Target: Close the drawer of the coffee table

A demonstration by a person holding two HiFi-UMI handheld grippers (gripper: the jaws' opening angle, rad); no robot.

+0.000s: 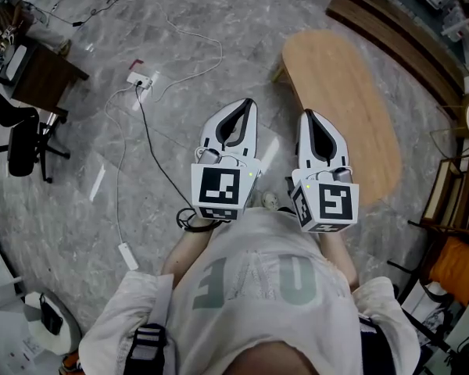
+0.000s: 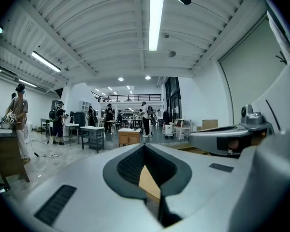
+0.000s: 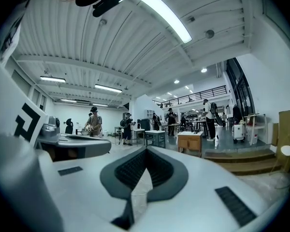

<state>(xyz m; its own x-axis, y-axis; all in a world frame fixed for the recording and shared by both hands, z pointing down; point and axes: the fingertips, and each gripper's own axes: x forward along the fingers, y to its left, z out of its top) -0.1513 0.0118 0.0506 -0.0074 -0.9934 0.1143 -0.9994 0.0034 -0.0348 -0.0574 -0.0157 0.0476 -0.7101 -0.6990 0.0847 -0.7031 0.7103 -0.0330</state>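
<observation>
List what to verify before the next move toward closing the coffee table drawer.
1. Left gripper empty, jaws together: ok.
2. Right gripper empty, jaws together: ok.
3. Coffee table in sight: ok, ahead on the right.
4. Drawer located: cannot tell; only the tabletop shows from above.
5. Grippers lined up on the table: not ok; both gripper views look level into the room, with no table ahead.

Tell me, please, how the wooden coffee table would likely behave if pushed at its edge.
The coffee table looks like solid wood, so it should stay stiff. Its long oval top suggests it is fairly heavy and unlikely to tip. On the smooth stone-look floor, a firm push might slide or pivot it.
</observation>
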